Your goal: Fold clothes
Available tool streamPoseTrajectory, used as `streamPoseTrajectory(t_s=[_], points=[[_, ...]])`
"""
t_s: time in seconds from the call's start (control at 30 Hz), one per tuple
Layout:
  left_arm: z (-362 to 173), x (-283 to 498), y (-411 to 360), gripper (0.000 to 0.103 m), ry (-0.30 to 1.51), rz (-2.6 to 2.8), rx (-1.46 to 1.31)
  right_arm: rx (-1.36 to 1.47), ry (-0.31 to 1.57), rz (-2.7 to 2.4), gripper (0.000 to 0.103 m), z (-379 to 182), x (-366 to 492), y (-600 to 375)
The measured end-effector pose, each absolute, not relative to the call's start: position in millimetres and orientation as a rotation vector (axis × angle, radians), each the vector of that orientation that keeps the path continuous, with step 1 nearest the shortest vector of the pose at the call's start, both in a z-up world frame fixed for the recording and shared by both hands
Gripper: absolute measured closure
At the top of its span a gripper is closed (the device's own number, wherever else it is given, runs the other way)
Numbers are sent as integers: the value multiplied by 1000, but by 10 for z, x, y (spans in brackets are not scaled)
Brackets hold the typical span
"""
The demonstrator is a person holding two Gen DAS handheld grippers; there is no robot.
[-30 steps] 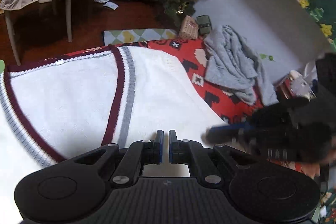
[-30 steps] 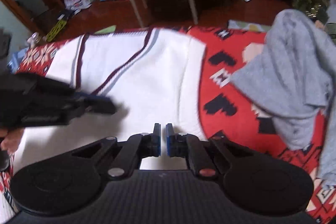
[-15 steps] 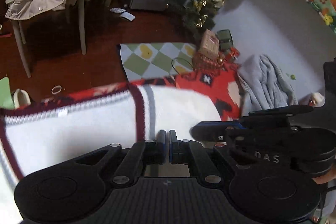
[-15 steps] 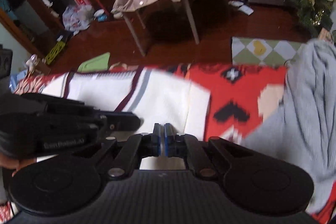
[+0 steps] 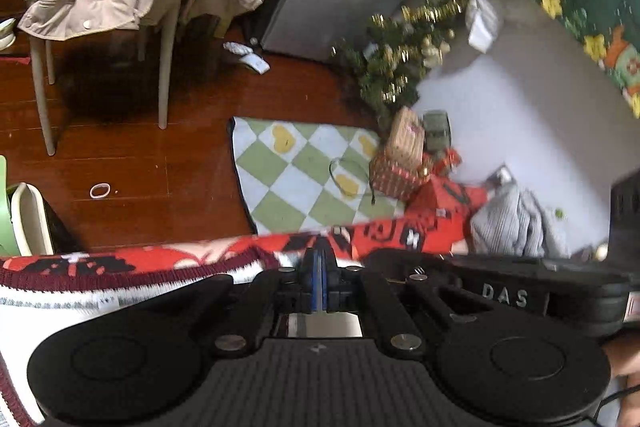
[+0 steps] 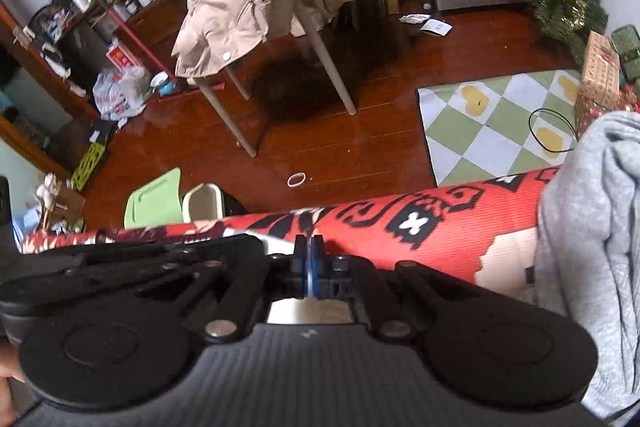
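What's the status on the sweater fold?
Left tongs and right tongs shut, side by side. White sweater under them, on red blanket. Grey garment lies right.

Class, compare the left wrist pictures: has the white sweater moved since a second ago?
Yes. The white sweater has slid down-frame; against the checkered mat, it now fills far less of the view.

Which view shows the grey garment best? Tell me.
The right wrist view: the grey garment fills its right side, folds clear, lying on the red patterned cloth. The left wrist view shows it small and bunched.
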State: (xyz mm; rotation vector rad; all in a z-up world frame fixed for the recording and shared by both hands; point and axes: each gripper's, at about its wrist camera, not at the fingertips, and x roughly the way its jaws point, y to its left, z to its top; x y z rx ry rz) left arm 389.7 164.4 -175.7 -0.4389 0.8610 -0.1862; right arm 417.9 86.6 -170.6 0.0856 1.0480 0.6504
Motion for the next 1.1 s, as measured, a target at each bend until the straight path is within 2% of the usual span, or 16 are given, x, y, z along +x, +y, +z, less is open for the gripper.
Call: streamPoseTrajectory(t_s=[0.07,0.27,0.53,0.8,1.1], points=[[-1694,3883,1685,98,834,-185,-463,74,1034,642,95,-1654,4179,833],[-1527,3727,1728,98,852,-238,-461,41,1041,714,98,-1454,3998,630],[-1759,3453,1607,99,951,-268,-380,-47,1107,757,99,-1563,3761,587],[-1825,3587,1619,100,916,-235,-378,-148,1054,716,103,-1545,3864,898],[-1754,3675,1770,100,852,-182,-452,-143,996,650,102,-1515,4052,889]])
